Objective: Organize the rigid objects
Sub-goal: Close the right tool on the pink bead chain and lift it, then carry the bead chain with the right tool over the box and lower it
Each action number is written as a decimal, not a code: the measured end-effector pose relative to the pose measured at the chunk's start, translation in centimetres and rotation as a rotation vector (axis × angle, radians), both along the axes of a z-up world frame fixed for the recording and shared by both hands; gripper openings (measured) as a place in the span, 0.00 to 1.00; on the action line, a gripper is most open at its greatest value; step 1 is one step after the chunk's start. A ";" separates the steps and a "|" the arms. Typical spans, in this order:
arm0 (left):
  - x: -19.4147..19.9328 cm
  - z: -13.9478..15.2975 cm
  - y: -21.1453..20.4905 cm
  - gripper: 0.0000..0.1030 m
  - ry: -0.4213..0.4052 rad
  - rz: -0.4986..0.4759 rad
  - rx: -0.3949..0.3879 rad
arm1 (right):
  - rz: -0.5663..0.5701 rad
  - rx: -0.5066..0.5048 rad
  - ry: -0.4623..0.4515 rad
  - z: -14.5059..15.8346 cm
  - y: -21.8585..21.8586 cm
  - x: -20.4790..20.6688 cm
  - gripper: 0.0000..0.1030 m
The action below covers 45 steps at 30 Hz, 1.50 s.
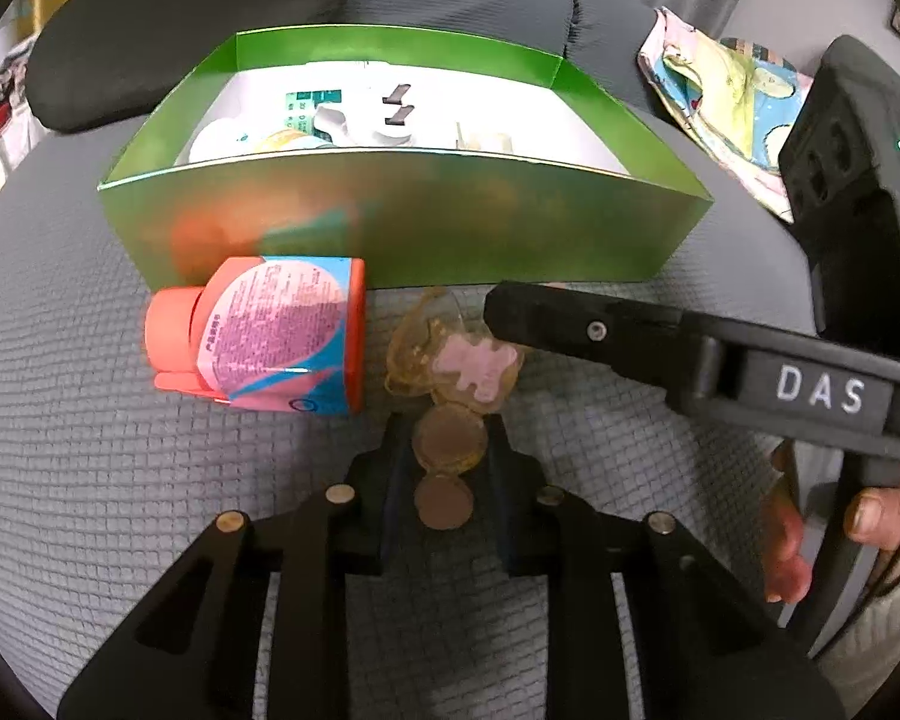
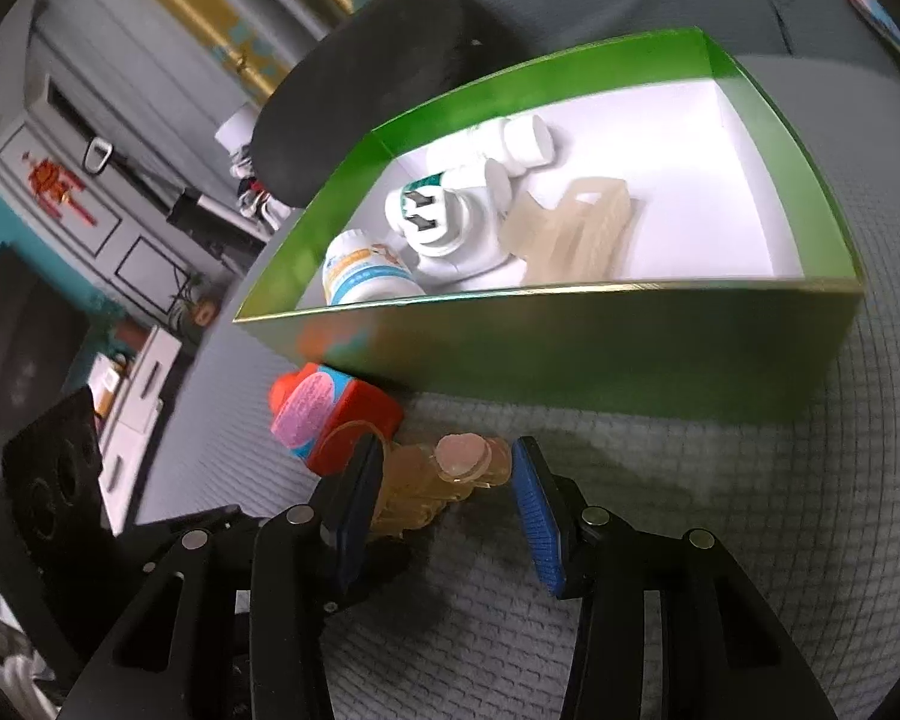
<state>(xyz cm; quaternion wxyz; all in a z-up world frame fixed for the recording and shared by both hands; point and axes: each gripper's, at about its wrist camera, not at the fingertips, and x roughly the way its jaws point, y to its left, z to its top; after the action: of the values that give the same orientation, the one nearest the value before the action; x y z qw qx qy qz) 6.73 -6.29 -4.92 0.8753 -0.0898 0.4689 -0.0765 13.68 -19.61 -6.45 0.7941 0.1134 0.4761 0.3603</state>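
Here the left gripper [image 1: 447, 450] is closed on the near end of a translucent amber toy [image 1: 456, 360], a stack of round discs with a pink teddy shape on top, which lies on the grey quilted cushion [image 1: 90, 480] just in front of the green box [image 1: 402, 216]. The grip at the tail end seems meant to pin the piece so it does not slide on the soft fabric. The right gripper [image 2: 447, 483] comes in from the right with its jaws spread wide, one blue pad [image 2: 537, 516] on each side of the toy's far, pink-topped part, not yet pressing on it as far as I can tell; that straddling stance suits a handover or a two-handed lift. Just left of the toy, an orange and blue bottle [image 1: 270, 336] lies on its side against the box's near wall, probably waiting its turn. Inside the box, toward its left end, already sit a white bottle [image 2: 522, 141], a white plug adapter [image 2: 444, 216], a blue-labelled jar [image 2: 366, 270] and a clear amber block [image 2: 576, 228], so the right half of the white floor is free for more. Lifting the toy over the near wall looks like the step in hand; the fairly tall wall is the thing to clear.
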 end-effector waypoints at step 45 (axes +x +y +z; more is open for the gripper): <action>-4.6 6.4 -1.1 0.21 -0.163 -0.176 -0.001 | -0.081 -0.107 -0.295 7.4 0.7 -5.8 0.67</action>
<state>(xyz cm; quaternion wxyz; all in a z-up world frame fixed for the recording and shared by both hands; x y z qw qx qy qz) 2.12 -7.43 1.44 0.9005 -0.0425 0.4020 -0.1603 7.92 -18.95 0.94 0.8742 0.0358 0.3678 0.3149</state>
